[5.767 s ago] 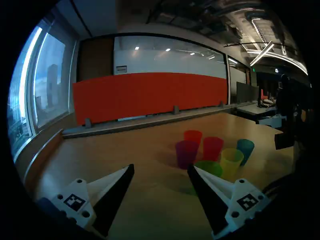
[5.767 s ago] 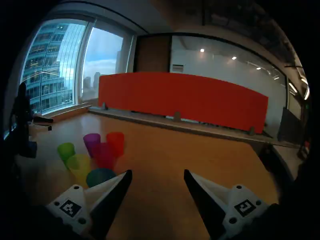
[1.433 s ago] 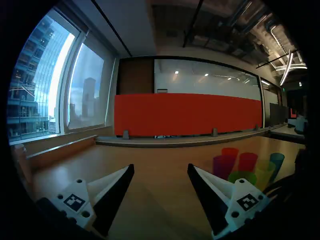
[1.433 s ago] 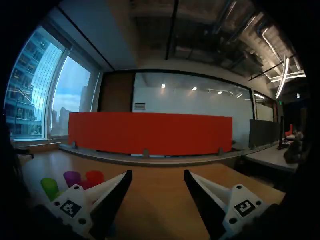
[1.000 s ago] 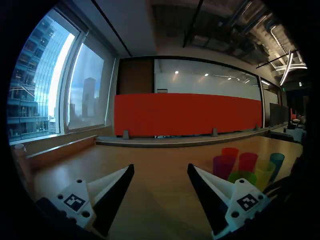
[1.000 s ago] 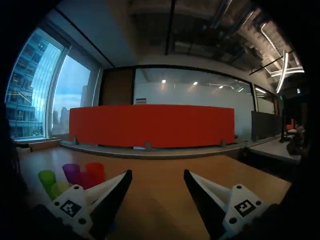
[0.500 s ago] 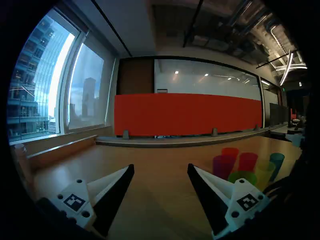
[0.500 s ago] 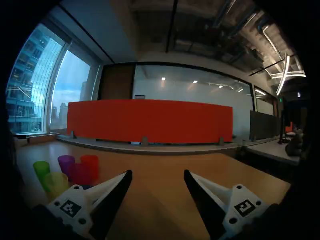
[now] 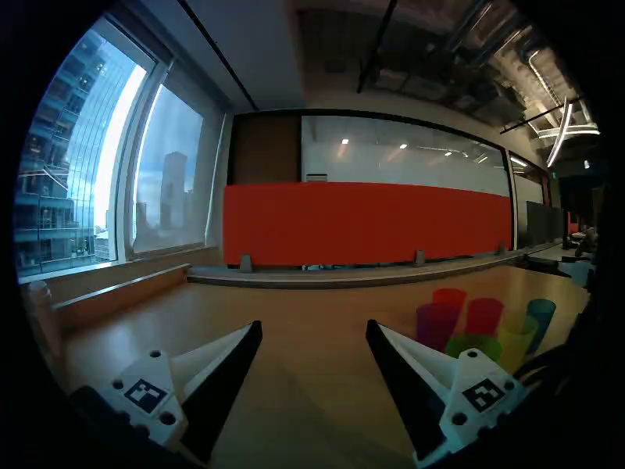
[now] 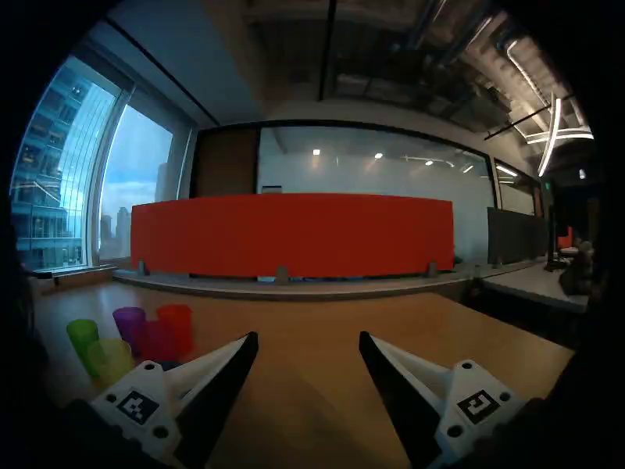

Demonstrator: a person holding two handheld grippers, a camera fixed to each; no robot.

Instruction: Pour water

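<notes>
Several coloured plastic cups stand close together on the wooden table (image 9: 312, 344). In the left gripper view they sit at the right: purple cup (image 9: 434, 322), red cup (image 9: 449, 297), pink cup (image 9: 483, 316), green cup (image 9: 473, 345), yellow cup (image 9: 519, 333), teal cup (image 9: 541, 313). My left gripper (image 9: 314, 332) is open and holds nothing, the cups just beyond its right finger. In the right gripper view the cups stand at the left: green cup (image 10: 82, 336), yellow cup (image 10: 111, 358), purple cup (image 10: 129, 322), red cup (image 10: 176, 322). My right gripper (image 10: 308, 342) is open and holds nothing.
A long red divider panel (image 9: 363, 223) runs along the table's far edge (image 10: 293, 234). Tall windows (image 9: 86, 187) line the left side. Another desk (image 10: 539, 293) stands off to the right.
Both grippers dropped low toward the table since the oldest frames. Over the last second the right gripper's view shifted slightly, bringing the cups more into sight; the left gripper stayed still.
</notes>
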